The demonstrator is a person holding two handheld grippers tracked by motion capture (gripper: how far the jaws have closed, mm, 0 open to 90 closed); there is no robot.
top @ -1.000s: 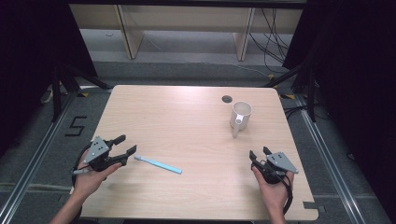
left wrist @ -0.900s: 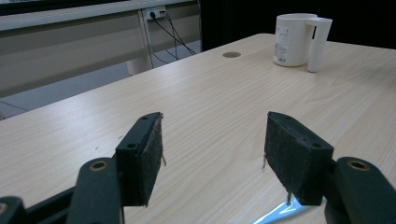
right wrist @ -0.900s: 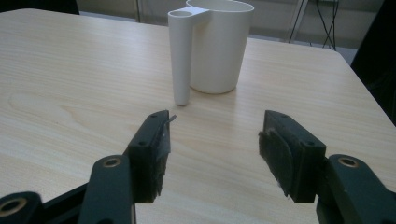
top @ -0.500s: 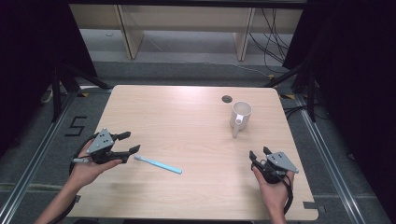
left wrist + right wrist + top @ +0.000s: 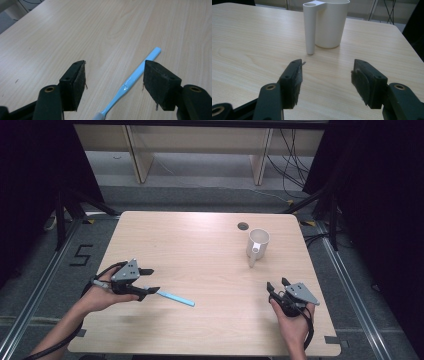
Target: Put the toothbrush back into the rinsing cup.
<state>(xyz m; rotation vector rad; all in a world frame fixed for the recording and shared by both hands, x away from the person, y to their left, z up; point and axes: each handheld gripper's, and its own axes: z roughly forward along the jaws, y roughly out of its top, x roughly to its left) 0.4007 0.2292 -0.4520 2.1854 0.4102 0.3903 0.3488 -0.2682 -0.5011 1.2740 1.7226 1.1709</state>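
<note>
High view: blue toothbrush [image 5: 175,297] flat on desk [image 5: 200,255], head end hidden under left hand-held gripper [image 5: 150,281], jaws released, wrist turned inward. Right hand-held gripper [image 5: 275,286] released, resting near desk's right front, aimed toward white cup [image 5: 258,243]. Left gripper view: toothbrush [image 5: 130,81] between spread jaws, head cut off at bottom edge. Right gripper view: cup [image 5: 327,22] ahead, rim cropped.

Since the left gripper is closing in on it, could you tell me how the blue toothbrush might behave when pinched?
The toothbrush looks thin, probably light and stiff. Its glossy handle may slip or pivot between the left gripper's open jaws. Lying flat, it leaves little height to grab.
</note>
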